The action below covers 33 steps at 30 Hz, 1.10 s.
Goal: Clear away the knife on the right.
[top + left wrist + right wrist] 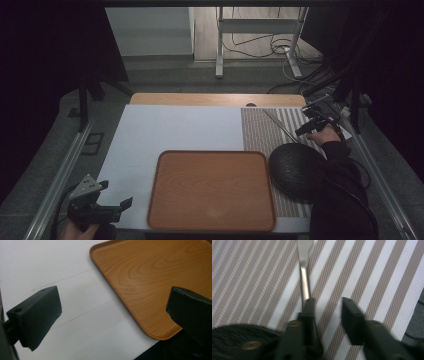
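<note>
Silvery metal marks the thin utensil handle that lies on the striped placemat, running away from the right gripper; which utensil it is I cannot tell. That gripper hangs just over the near end of the handle with its 2 black jaws parted, 1 jaw over the handle and nothing clamped between them. From the high view the handle slants across the far part of the placemat, just beyond a dark round bowl. A wooden tray sits just beside the bowl on the white sheet. At the near left corner the left gripper hovers with its 2 jaws spread wide and empty, close to the tray's edge.
</note>
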Each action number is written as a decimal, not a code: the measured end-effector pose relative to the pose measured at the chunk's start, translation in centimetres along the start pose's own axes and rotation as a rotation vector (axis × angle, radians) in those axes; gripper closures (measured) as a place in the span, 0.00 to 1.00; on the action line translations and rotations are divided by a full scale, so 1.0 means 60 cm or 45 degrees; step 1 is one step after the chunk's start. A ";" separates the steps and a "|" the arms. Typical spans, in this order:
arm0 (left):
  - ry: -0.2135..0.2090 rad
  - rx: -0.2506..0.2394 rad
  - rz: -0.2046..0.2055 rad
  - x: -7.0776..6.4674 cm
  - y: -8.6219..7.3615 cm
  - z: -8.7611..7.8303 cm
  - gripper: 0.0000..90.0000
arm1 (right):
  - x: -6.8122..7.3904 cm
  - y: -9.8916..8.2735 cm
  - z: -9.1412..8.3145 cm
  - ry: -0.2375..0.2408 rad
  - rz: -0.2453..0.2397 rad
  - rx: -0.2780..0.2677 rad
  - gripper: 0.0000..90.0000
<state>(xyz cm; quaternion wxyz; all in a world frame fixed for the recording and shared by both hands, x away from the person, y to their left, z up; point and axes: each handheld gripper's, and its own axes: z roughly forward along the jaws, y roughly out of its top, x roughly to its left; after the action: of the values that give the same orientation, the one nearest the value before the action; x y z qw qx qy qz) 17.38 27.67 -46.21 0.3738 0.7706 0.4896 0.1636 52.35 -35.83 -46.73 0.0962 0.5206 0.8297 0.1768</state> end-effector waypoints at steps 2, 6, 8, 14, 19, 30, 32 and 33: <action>0.001 0.000 0.000 0.000 0.000 0.000 0.00 | 0.004 0.006 0.003 0.014 0.015 0.008 0.41; 0.003 0.003 -0.001 -0.001 0.000 0.000 0.00 | 0.017 0.018 0.020 -0.004 0.035 0.009 0.04; 0.003 0.002 -0.003 0.000 0.000 0.000 0.00 | 0.025 0.023 0.029 -0.030 0.013 0.047 0.00; 0.001 -0.001 -0.004 0.000 0.000 0.000 0.00 | 0.038 0.035 0.059 -0.046 -0.028 0.103 0.00; 0.001 -0.001 0.000 0.000 0.000 0.000 0.00 | 0.039 0.036 0.077 -0.091 -0.007 0.134 0.07; 0.004 0.008 -0.001 -0.001 0.000 0.001 0.00 | 0.039 0.038 0.056 -0.041 -0.158 0.115 0.86; 0.005 0.011 0.000 -0.001 0.000 0.001 0.00 | 0.039 0.039 0.056 -0.013 -0.147 0.121 0.89; 0.005 0.011 0.000 -0.001 0.000 0.001 0.00 | 0.039 0.040 0.056 -0.011 -0.146 0.124 0.89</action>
<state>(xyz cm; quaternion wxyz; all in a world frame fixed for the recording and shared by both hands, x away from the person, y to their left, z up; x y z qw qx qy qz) 17.40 27.60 -46.23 0.3696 0.7719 0.4910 0.1629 54.44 -32.14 -48.80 0.0844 0.4772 0.8653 0.1282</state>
